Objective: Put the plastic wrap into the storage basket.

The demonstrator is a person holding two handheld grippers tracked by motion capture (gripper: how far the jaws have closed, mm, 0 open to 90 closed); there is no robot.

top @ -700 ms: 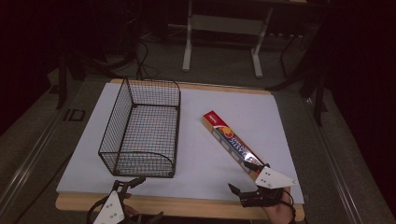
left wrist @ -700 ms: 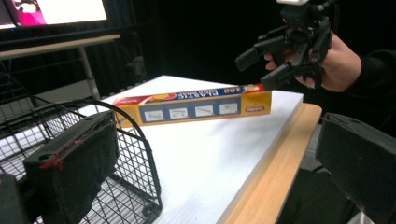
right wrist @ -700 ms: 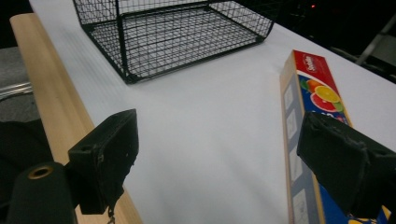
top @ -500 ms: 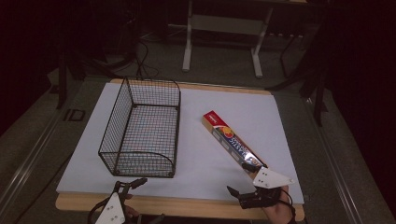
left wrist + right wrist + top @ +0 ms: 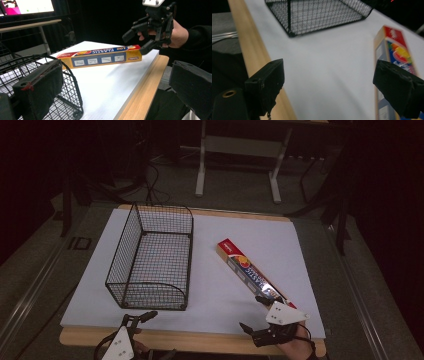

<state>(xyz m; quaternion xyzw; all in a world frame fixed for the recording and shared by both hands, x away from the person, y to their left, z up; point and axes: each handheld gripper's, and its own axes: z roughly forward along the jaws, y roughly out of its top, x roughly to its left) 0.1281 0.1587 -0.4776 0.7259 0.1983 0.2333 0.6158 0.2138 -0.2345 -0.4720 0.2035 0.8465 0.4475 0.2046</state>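
Note:
A black wire basket [image 5: 150, 257] stands empty on the left half of the white table cover [image 5: 280, 240]. A long yellow, red and blue box of plastic wrap [image 5: 247, 270] lies diagonally to its right. My right gripper [image 5: 252, 312] is open over the front edge, just short of the box's near end, with nothing between its jaws. In the right gripper view the box [image 5: 398, 55] lies by the right jaw. My left gripper [image 5: 140, 316] is open at the front edge, just before the basket's near wall [image 5: 62, 100]. The left gripper view also shows the box [image 5: 100, 56] and the right gripper [image 5: 140, 38].
A light wooden strip [image 5: 200, 337] runs along the table's front edge under the cover. Behind the table stands a white desk frame [image 5: 240, 150] on a dark floor with cables. A lit screen [image 5: 25, 6] shows at the top left of the left gripper view.
My right gripper has drawn back slightly toward the front edge of the table. The left gripper, the basket and the box have hardly moved.

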